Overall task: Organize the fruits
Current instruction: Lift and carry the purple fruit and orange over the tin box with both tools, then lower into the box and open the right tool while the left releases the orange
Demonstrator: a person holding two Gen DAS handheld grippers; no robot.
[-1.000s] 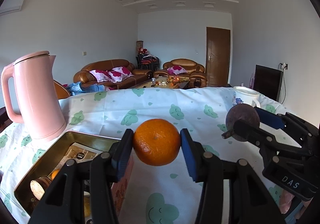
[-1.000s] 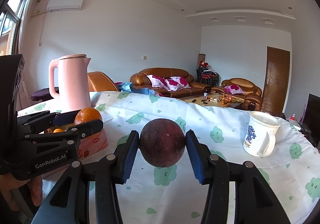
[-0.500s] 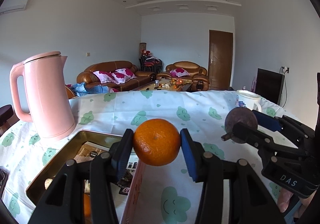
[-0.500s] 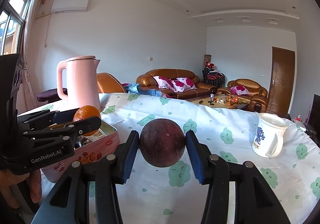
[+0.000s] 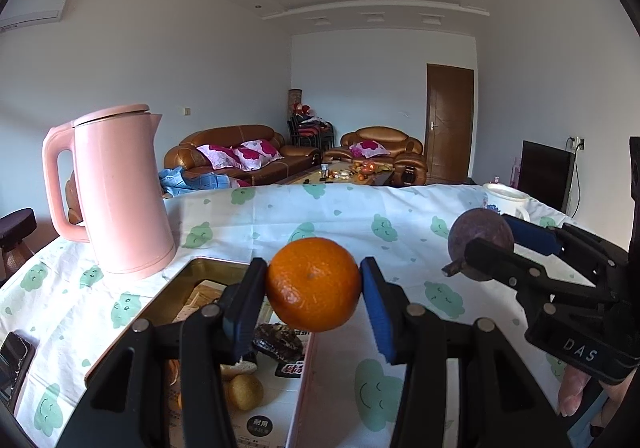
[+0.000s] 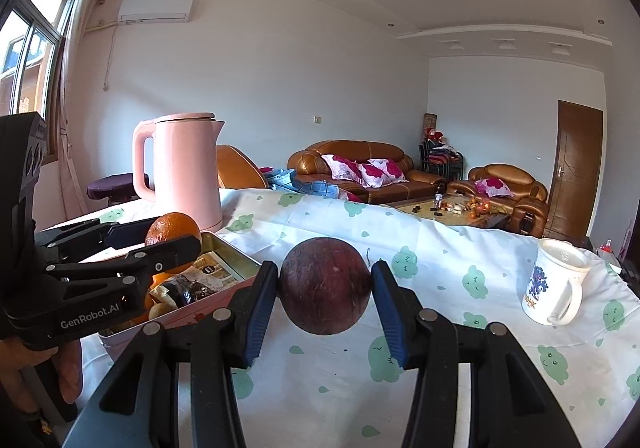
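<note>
Left wrist view showed the left gripper (image 5: 314, 284) clamped on the orange (image 5: 313, 283), its fingers pressing both sides, now carried further over the open tin (image 5: 176, 288) than a second before. The right gripper (image 6: 325, 285) likewise held the dark round fruit (image 6: 325, 285) above the desk (image 6: 460, 328), so both fruits seemed ready for placing.

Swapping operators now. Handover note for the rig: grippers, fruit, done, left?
Left gripper: shut on the orange, held in the air beside the tin's near corner.
Right gripper: shut on the dark purple fruit, held above the tablecloth.
The tin, next to the pink kettle, holds snack packets and a few small round items.
Done: both fruits picked up.
Left: set both down. Where they go isn't shown, possibly the tin. The mug stands off to the right.
</note>
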